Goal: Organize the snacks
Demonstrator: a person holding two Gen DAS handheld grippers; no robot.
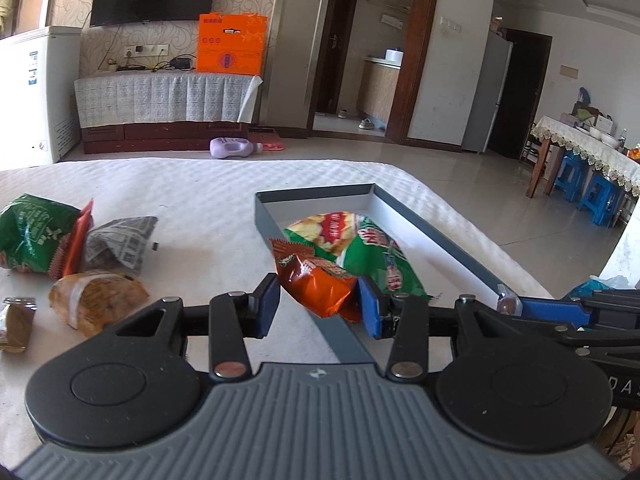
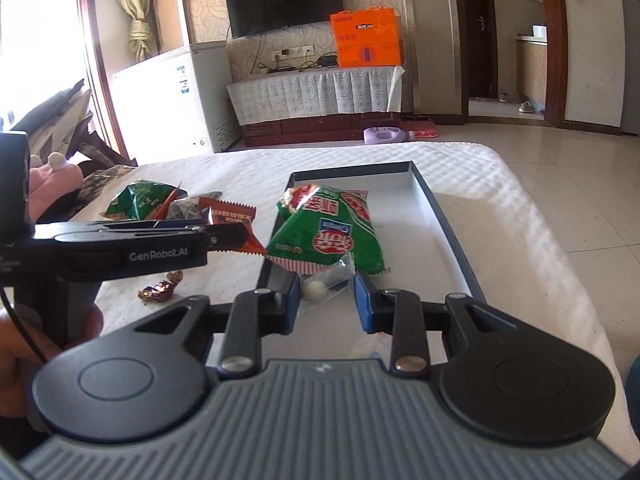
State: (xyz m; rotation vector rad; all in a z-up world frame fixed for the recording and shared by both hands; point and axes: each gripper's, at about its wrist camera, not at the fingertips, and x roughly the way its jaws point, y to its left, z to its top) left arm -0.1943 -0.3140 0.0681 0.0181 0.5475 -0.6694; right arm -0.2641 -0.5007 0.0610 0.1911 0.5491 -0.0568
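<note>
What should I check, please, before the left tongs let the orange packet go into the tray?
1. Left tongs shut on orange packet: ok.
2. Packet over the tray: not ok; it sits at the near-left wall, partly outside.
3. Free floor in the tray: ok; the far end behind the green bag is bare.
4. Right tongs clear of the drop spot: cannot tell; they hover around a clear-wrapped sweet at the tray's near end.
5. Loose snacks left on the table: ok, several in sight.

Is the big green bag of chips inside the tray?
Yes, the green chip bag lies inside the grey tray, between its walls.
</note>
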